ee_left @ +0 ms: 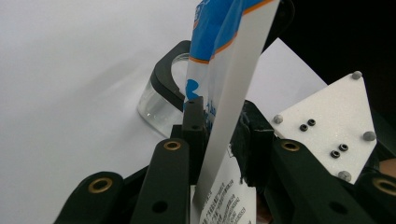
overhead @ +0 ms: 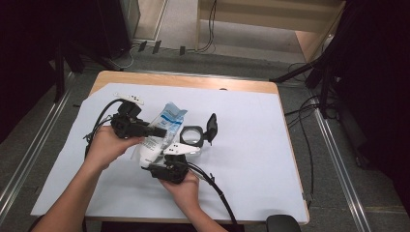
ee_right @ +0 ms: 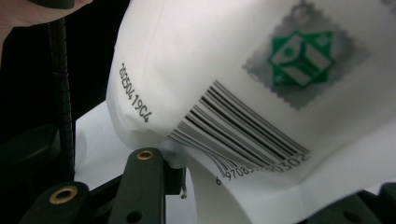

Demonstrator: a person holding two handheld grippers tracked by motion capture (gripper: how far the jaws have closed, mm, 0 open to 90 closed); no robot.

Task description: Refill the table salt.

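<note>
High view: soft, light pouch (overhead: 159, 133) held above the table (overhead: 251, 145) between both tools. Left tool (overhead: 162, 131) pinches its flat blue-printed part; right tool (overhead: 164, 166) grips the white lower end. Crumples easily; hold the flat seams.

This looks like a lab or recording studio rather than a home. A small wooden counter (overhead: 193, 81) draped with a plain white sheet (overhead: 251, 145) stands in the middle of the frame on grey carpet (overhead: 232, 60). Black curtains (overhead: 382, 72) hang at the left and right edges, dark stand legs (overhead: 300, 72) cross the upper right, metal floor rails (overhead: 338, 159) run along both sides, and loose cables (overhead: 304, 125) trail over the floor.
</note>
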